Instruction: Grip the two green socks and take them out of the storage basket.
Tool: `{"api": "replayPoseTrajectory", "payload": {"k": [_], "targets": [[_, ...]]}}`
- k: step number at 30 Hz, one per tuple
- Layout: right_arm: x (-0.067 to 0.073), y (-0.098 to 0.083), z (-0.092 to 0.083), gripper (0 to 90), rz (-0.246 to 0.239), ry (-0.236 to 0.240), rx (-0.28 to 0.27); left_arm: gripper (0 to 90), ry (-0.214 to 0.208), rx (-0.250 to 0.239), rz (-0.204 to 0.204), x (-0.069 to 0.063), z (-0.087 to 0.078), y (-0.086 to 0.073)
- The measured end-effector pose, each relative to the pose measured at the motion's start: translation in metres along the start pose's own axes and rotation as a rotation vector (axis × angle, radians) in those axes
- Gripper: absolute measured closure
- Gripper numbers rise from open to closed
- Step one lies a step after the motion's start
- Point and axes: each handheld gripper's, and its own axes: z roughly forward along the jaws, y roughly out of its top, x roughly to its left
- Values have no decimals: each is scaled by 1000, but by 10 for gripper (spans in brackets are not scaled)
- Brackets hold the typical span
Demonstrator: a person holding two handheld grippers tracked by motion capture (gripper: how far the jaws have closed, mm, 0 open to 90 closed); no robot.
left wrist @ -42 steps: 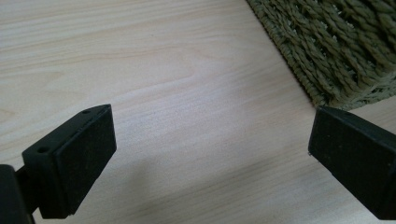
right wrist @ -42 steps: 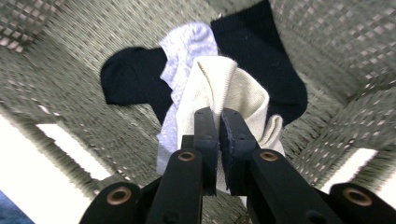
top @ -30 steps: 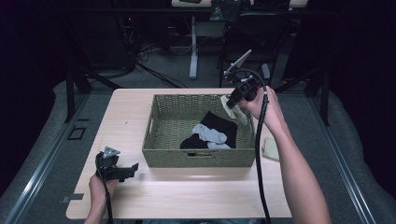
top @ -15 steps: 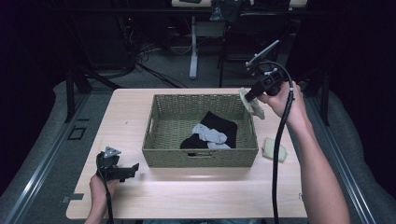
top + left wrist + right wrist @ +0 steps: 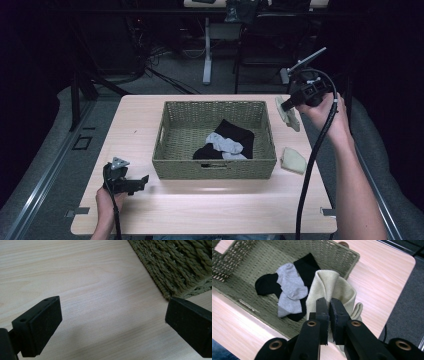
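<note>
A cream sock (image 5: 288,114) (image 5: 332,287) hangs in the air off the right side of the woven basket (image 5: 170,122), pinched by my right gripper (image 5: 290,103) (image 5: 329,305), whose jaws are shut on its cloth. Inside the basket lie a black sock (image 5: 235,131) (image 5: 305,265) and a grey sock (image 5: 225,145) (image 5: 289,285). A second cream sock (image 5: 293,160) rests on the table right of the basket. My left gripper (image 5: 142,181) (image 5: 112,322) sits low over the wood at the basket's front left corner (image 5: 175,270), open with nothing between its jaws.
The light wooden table (image 5: 225,210) ends close to the right of the hanging sock, with grey floor (image 5: 407,302) beyond. Dark chairs and stands (image 5: 207,50) sit behind the far edge. Cables trail from both grippers down along the forearms.
My right gripper has carried the cream sock up and rightward, from above the basket's right rim to outside it. The left gripper has stayed put.
</note>
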Motion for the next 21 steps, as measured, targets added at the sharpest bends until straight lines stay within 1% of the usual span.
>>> {"api": "replayPoseTrajectory", "payload": {"k": [3, 4, 5, 6, 7, 8, 9, 10, 13, 14, 17, 20, 21], "targets": [[-8, -7, 2, 860, 15, -4, 0, 8, 0, 0, 2, 0, 0, 0], [-12, -13, 4, 861, 24, -9, 3, 8, -1, 1, 2, -1, 0, 0], [-12, -13, 4, 861, 24, -9, 3, 8, -1, 1, 2, -1, 0, 0], [-18, -20, 7, 861, 41, -5, -1, 8, 0, 2, 1, -1, 0, 0], [-18, -20, 7, 861, 41, -5, -1, 8, 0, 1, 2, 0, 0, 0], [-25, -27, 12, 861, 60, 0, 1, 8, 0, 1, 0, 0, 0, 0], [-25, -27, 12, 861, 60, 0, 1, 8, 0, 1, 0, 0, 0, 0], [-33, -34, 17, 860, 79, 0, 8, 8, -1, 2, 0, 0, 0, 0], [-44, -43, 24, 860, 105, 1, 19, 8, -1, 3, 0, 0, 1, 0], [-46, -46, 27, 860, 116, -2, 20, 8, 0, 4, 0, -1, 1, 0], [-52, -53, 35, 860, 128, 0, 35, 8, 0, 5, 0, -1, 1, 0], [-55, -58, 40, 860, 138, -1, 42, 8, 0, 6, 1, -1, 0, 0], [-58, -62, 45, 860, 143, 0, 55, 8, 0, 5, 1, -1, 1, 0]]}}
